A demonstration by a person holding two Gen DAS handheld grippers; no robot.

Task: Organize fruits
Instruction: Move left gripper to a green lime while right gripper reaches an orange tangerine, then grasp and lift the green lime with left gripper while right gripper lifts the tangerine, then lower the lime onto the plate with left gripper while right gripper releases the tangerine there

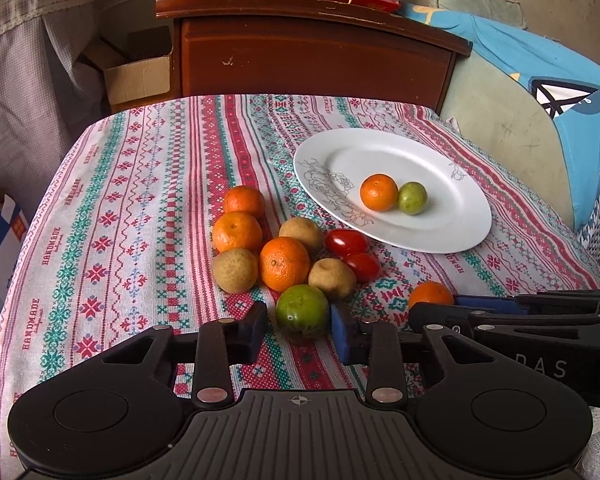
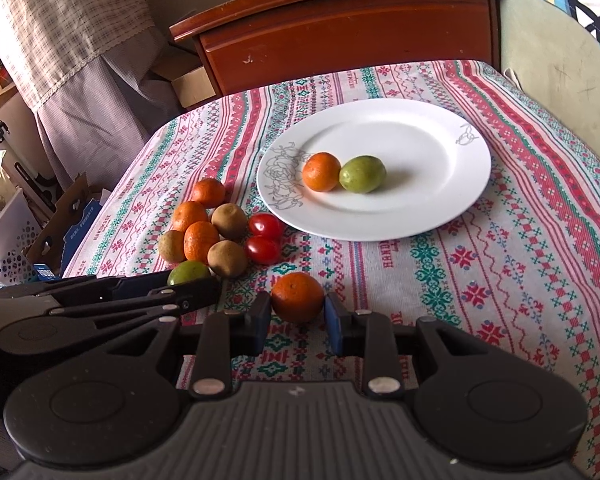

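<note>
Fruit lay in a loose heap (image 1: 284,252) on the patterned tablecloth (image 1: 132,208), left of a white plate (image 1: 452,216) that held one orange (image 1: 379,192) and one small green fruit (image 1: 412,197) touching each other. At the near edge of the heap, the left gripper (image 1: 300,326) had clamped onto a green fruit (image 1: 302,309). Just to its right, the right gripper (image 2: 298,316) gripped a lone orange (image 2: 298,296) resting on the cloth, near the plate's front rim.
</note>
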